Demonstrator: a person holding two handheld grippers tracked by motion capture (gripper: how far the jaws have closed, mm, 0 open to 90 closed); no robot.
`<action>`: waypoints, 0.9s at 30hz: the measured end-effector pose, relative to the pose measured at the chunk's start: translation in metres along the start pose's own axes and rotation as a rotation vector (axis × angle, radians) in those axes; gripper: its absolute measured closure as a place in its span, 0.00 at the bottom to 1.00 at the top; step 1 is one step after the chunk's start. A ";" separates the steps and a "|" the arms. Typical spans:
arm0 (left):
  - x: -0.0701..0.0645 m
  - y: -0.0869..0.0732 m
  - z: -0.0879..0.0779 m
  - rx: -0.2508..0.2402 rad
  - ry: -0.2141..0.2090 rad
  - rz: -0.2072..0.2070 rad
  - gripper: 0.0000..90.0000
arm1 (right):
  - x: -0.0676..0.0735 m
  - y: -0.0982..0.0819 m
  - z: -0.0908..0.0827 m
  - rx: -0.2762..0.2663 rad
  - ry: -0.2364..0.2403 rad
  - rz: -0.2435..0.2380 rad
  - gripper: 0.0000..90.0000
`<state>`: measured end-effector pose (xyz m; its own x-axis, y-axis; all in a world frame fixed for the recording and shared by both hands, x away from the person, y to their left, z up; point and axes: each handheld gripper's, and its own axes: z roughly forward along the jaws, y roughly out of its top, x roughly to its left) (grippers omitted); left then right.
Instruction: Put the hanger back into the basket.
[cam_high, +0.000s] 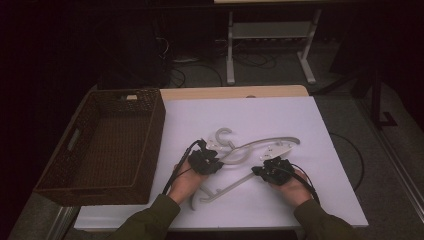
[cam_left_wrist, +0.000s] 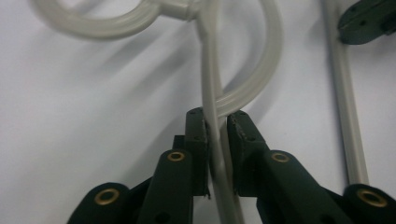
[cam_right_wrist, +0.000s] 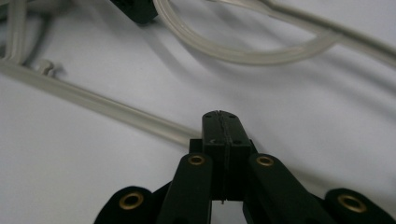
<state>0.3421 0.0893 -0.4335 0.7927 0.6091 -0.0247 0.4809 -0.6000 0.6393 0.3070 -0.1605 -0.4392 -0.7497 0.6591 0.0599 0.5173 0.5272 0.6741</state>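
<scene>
Hangers (cam_high: 250, 150), pale plastic and tangled, lie on the white sheet (cam_high: 300, 120) between my two hands, right of the wicker basket (cam_high: 107, 145). My left tongs (cam_high: 211, 159) pinch a thin strand of one hanger; in the left gripper view the strand (cam_left_wrist: 212, 121) runs straight up between the pads, edge-on, with a curved loop (cam_left_wrist: 261, 79) crossing just beyond the tips. My right tongs (cam_high: 266, 169) are pressed together with nothing between the pads; in the right gripper view their tip (cam_right_wrist: 220, 122) rests just beside a straight bar (cam_right_wrist: 93, 105) that slants away up to the left, passing close under the pads without being gripped. The long axis of the hangers runs diagonally, low near my left hand and rising toward the far right. My left hand already holds its hanger, so the basket side is nearer; I judge the next move a lift leftward, with snagging on the second hanger the risk.
</scene>
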 end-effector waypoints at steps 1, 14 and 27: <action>0.000 0.000 -0.001 -0.002 0.003 -0.001 0.91 | 0.000 0.000 -0.001 -0.009 0.003 0.003 0.99; 0.006 0.002 -0.013 -0.027 0.011 -0.016 0.91 | 0.002 0.003 -0.027 -0.171 0.032 0.026 0.70; 0.019 0.017 -0.045 -0.061 0.044 -0.043 0.91 | 0.004 -0.008 -0.050 -0.261 0.048 0.046 0.22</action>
<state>0.3479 0.1141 -0.3885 0.7541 0.6564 -0.0203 0.4891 -0.5408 0.6843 0.2792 -0.1894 -0.4078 -0.7497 0.6498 0.1250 0.4316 0.3370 0.8368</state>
